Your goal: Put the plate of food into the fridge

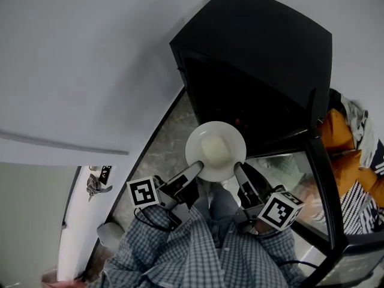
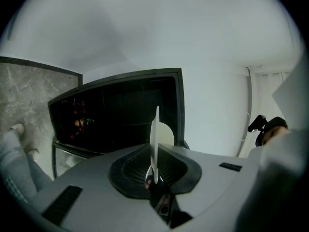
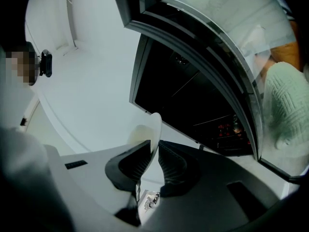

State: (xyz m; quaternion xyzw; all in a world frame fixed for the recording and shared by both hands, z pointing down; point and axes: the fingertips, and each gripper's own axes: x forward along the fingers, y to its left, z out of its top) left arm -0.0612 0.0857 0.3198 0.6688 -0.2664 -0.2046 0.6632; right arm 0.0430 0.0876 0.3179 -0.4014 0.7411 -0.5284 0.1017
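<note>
Both grippers held the plate [image 1: 215,150] by its near rim. The left gripper [image 1: 195,171] was clamped on the rim's left part and the right gripper [image 1: 240,171] on its right part. Each gripper view showed the thin white edge pinched between that gripper's jaws. A pale portion of food [image 1: 216,145] lay at the plate's middle.

The plate was level and just in front of the black fridge [image 1: 258,53]. In the head view its far rim overlapped the lower edge of the dark opening. Whether it had crossed that edge could not be told.

The glass door [image 1: 327,185] stood swung open on the right, near the right gripper. On the left, a strip of stone floor [image 1: 168,140] lay between the fridge's side and the white wall [image 1: 78,71].
</note>
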